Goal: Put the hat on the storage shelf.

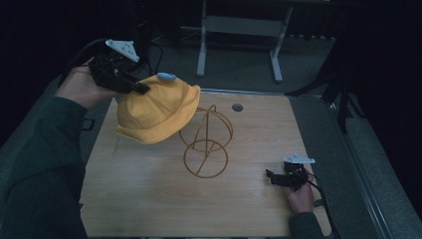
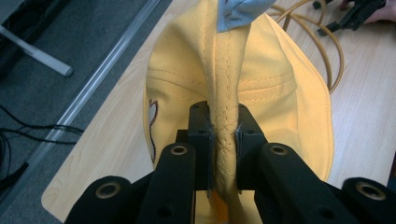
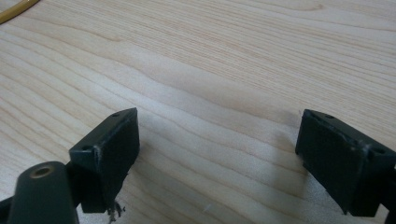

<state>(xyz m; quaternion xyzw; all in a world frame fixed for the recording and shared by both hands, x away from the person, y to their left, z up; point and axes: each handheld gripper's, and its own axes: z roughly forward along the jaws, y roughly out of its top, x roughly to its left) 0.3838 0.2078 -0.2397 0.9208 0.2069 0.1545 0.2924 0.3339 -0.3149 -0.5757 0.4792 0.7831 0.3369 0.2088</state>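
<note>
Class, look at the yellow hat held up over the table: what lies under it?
Under the yellow hat you see bare wooden table; the wire stand sits beside it, one loop passing behind its brim. The hat's inside is hidden.

Yellow hat (image 1: 157,112), blue-grey tip; gold wire stand (image 1: 205,144); light woodgrain table (image 1: 249,209).

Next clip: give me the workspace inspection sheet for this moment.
Surface: wooden table, round hole near far edge.
Job's things: yellow hat lifted beside the wire stand.
Clutter: nothing seen.
Grippers: left gripper pinches a fold of the hat; right gripper open, low over bare wood.
Cables: black cable trails from right gripper.
Surroundings: dark floor, grey desk frame behind.
</note>
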